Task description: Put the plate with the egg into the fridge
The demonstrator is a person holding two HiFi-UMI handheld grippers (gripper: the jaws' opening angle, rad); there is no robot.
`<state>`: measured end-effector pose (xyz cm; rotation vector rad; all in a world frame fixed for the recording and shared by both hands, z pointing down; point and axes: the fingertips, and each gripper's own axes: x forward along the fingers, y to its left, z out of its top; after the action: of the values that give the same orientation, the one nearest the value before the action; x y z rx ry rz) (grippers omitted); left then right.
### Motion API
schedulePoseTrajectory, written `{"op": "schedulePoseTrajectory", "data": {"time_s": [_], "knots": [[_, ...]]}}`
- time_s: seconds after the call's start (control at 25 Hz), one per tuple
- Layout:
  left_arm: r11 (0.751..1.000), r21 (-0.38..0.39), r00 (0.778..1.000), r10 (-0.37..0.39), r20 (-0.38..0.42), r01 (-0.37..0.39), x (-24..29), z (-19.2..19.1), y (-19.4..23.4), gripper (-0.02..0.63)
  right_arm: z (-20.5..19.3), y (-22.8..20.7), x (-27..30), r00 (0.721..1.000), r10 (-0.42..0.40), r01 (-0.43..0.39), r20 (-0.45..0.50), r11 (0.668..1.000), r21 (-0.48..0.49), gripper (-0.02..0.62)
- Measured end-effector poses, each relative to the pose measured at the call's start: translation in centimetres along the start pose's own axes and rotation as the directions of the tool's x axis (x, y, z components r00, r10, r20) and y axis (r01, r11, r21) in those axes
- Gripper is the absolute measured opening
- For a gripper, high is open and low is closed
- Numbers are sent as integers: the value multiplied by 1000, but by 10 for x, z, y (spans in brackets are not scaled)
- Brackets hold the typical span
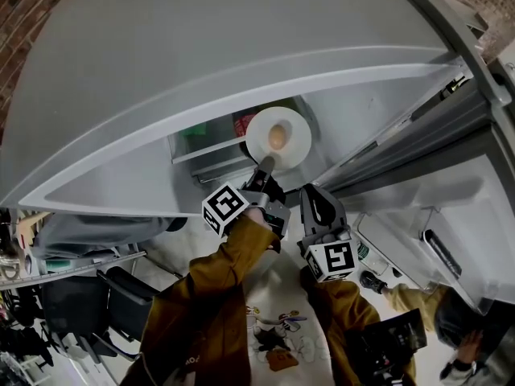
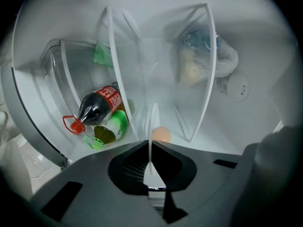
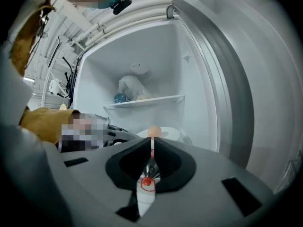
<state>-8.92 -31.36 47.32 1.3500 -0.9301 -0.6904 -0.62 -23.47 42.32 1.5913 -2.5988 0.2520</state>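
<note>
Item: plate (image 1: pixel 298 132) with egg (image 1: pixel 277 137), rim clamped in our left gripper (image 1: pixel 264 167), twelve o'clock of it, at fridge (image 1: pixel 354 127) mouth. Right gripper (image 1: pixel 311 191) closed, empty. Risk: we tilt, egg rolls off.

White plate (image 1: pixel 299 133) with pale orange egg (image 1: pixel 277 137) at twelve o'clock in the head view; white fridge (image 3: pixel 161 60) walls. Toward nine o'clock in the left gripper view, dark bottle (image 2: pixel 97 105) with red label and red cap, green bottle (image 2: pixel 112 127) at its five o'clock. Mustard-yellow sleeves (image 1: pixel 217 288).
</note>
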Motion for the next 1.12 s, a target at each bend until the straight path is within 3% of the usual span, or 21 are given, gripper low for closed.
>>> {"op": "schedulePoseTrajectory", "data": {"time_s": [0.4,0.72,1.12], "knots": [[999,-31,999,31,15,-30,26,13,12,17,-5,-5,6,1000,-28,28,-6,999,25,8],[998,-34,999,44,9,-43,35,16,16,17,-11,-11,21,999,-48,48,-14,999,-10,8],[997,-32,998,65,11,-65,49,26,21,17,-11,-8,37,999,-30,30,-22,999,-12,8]]}}
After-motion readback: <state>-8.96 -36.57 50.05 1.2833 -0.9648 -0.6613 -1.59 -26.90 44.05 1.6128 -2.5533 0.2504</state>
